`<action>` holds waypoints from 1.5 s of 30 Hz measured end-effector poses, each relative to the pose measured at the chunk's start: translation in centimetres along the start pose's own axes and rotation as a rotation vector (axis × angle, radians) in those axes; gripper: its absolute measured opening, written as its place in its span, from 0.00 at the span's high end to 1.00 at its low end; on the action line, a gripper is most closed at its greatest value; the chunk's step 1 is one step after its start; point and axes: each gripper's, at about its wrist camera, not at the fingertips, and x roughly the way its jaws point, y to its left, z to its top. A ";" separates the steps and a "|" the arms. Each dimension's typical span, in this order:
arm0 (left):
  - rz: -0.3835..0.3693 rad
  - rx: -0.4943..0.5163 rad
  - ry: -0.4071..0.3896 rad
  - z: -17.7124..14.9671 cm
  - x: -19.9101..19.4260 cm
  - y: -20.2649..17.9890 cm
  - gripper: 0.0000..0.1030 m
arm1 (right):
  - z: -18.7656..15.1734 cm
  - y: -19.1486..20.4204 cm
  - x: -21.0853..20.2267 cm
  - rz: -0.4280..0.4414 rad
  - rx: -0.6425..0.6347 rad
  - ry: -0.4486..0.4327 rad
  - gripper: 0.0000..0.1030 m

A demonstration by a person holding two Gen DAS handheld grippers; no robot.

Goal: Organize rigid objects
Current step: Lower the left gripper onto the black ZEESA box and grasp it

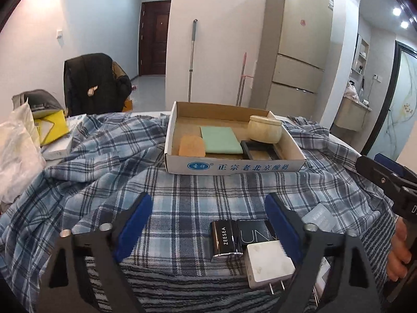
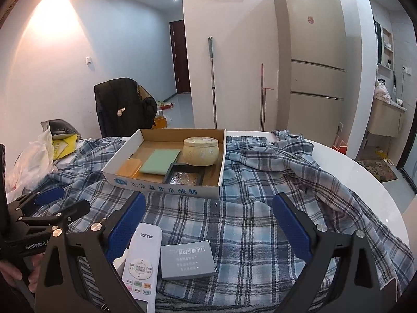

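- A table is covered by a plaid cloth [image 1: 182,195], and a shallow cardboard box [image 1: 229,166] is set on it, beyond both grippers.
- In the box a cream jar [image 1: 264,130] is seen at the far right, a green pad [image 1: 221,139] in the middle, an orange piece [image 1: 191,146] at the near left, touching the pad, and a black tray [image 1: 262,153] at the near right, just in front of the jar.
- The left gripper [image 1: 209,215] is held low over the cloth with its jaws apart; nothing is pressed by the blue pads [image 1: 134,224].
- Between those jaws, toward the right finger, three things are clustered: a black case [image 1: 226,240] marked ZEESEA, a black box [image 1: 256,232] touching it, and a white charger [image 1: 269,264] with its prongs toward the camera, lying partly over the black box.
- The charger is seen just beside the right finger; whether it is touched cannot be told.
- The right gripper [image 2: 208,217] is likewise held with its jaws wide, and nothing is gripped.
- A white remote [image 2: 142,263] lies against the inner side of its left finger, and a grey box [image 2: 187,259] lies flat just beside the remote, between the jaws.
- Each gripper is visible at the edge of the other's view, with a hand [image 1: 398,255] on its handle.
- A fridge [image 1: 299,44], a mop [image 1: 192,60] and a chair [image 1: 91,83] draped with a dark coat are seen behind the table.
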 end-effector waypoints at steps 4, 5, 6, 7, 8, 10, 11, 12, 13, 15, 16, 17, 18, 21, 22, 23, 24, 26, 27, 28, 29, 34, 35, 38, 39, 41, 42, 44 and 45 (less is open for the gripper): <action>-0.025 0.000 0.054 -0.1 1.0 0.1 0.50 | 0.0 -0.1 0.1 -0.003 -0.004 0.007 0.06; -0.036 0.000 0.069 -0.2 1.3 0.1 0.54 | 0.0 -0.1 0.2 0.000 -0.004 0.011 0.06; -0.047 0.000 0.084 -0.2 1.6 0.1 0.54 | 0.0 -0.1 0.2 0.002 -0.003 0.013 0.06; -0.059 0.002 0.098 -0.3 1.8 0.0 0.54 | 0.0 0.0 0.1 0.005 -0.002 0.014 0.06; -0.069 0.006 0.109 -0.4 2.0 0.0 0.54 | 0.1 0.0 0.1 0.010 0.000 0.015 0.06; -0.077 0.026 0.135 -0.6 2.5 -0.5 0.54 | 0.1 0.0 -0.1 0.017 0.001 0.013 0.06; -0.070 0.038 0.148 -0.7 2.7 -0.8 0.54 | 0.1 0.0 -0.2 0.018 0.001 0.013 0.06; -0.057 0.054 0.168 -0.9 3.0 -1.1 0.55 | 0.1 0.0 -0.3 0.022 -0.002 0.013 0.06; -0.051 0.071 0.189 -1.1 3.4 -1.4 0.54 | 0.2 0.1 -0.3 0.024 -0.005 0.012 0.06; -0.049 0.093 0.219 -1.4 3.9 -1.8 0.57 | 0.1 0.2 -0.4 0.015 -0.010 0.007 0.06; -0.044 0.099 0.227 -1.5 4.0 -1.8 0.62 | 0.1 0.2 -0.4 0.009 -0.014 0.007 0.06; -0.041 0.100 0.233 -1.6 4.1 -1.8 0.68 | 0.1 0.3 -0.4 0.005 -0.017 0.007 0.06; -0.041 0.098 0.234 -1.6 4.1 -1.8 0.68 | 0.1 0.3 -0.3 0.001 -0.018 0.007 0.06; -0.022 0.078 0.226 -1.5 3.9 -1.3 0.73 | 0.1 0.2 -0.1 0.004 -0.017 0.017 0.06; -0.014 0.065 0.219 -1.4 3.8 -1.0 0.75 | 0.0 0.2 0.0 0.011 -0.013 0.023 0.06; -0.008 0.056 0.210 -1.3 3.6 -0.8 0.83 | 0.0 0.1 0.1 0.019 -0.007 0.030 0.06; 0.002 0.054 0.203 -1.2 3.5 -0.7 0.87 | 0.0 0.0 0.2 0.026 0.000 0.037 0.06; 0.015 0.082 0.203 -1.1 3.5 -0.8 0.87 | 0.0 -0.2 0.4 0.025 0.009 0.045 0.06; 0.020 0.092 0.202 -1.1 3.5 -0.9 0.87 | 0.0 -0.2 0.5 0.023 0.010 0.047 0.06; 0.026 0.101 0.200 -1.1 3.5 -1.0 0.87 | -0.1 -0.3 0.5 0.023 0.011 0.048 0.06; 0.031 0.109 0.198 -1.2 3.5 -1.1 0.87 | -0.1 -0.2 0.5 0.023 0.011 0.049 0.06; 0.030 0.104 0.196 -1.2 3.4 -1.0 0.86 | -0.1 -0.2 0.5 0.022 0.001 0.046 0.06; 0.036 0.104 0.196 -1.2 3.4 -1.0 0.80 | -0.1 -0.1 0.4 0.020 -0.001 0.045 0.06; 0.035 0.096 0.211 -1.2 3.7 -1.0 0.45 | -0.1 -0.1 0.4 0.018 -0.005 0.043 0.06; 0.037 0.098 0.208 -1.2 3.6 -1.1 0.45 | -0.1 -0.1 0.4 0.019 -0.003 0.043 0.06; 0.034 0.104 0.213 -1.3 3.6 -1.2 0.45 | -0.1 -0.1 0.4 0.019 -0.004 0.042 0.06; 0.027 0.106 0.231 -1.4 3.9 -1.3 0.47 | -0.1 -0.1 0.4 0.017 -0.004 0.041 0.06; 0.014 0.091 0.291 -1.7 4.9 -1.1 0.62 | -0.1 -0.1 0.3 0.014 -0.005 0.040 0.06; 0.015 0.074 0.308 -1.8 5.3 -0.8 0.69 | -0.1 -0.1 0.3 0.014 -0.006 0.039 0.06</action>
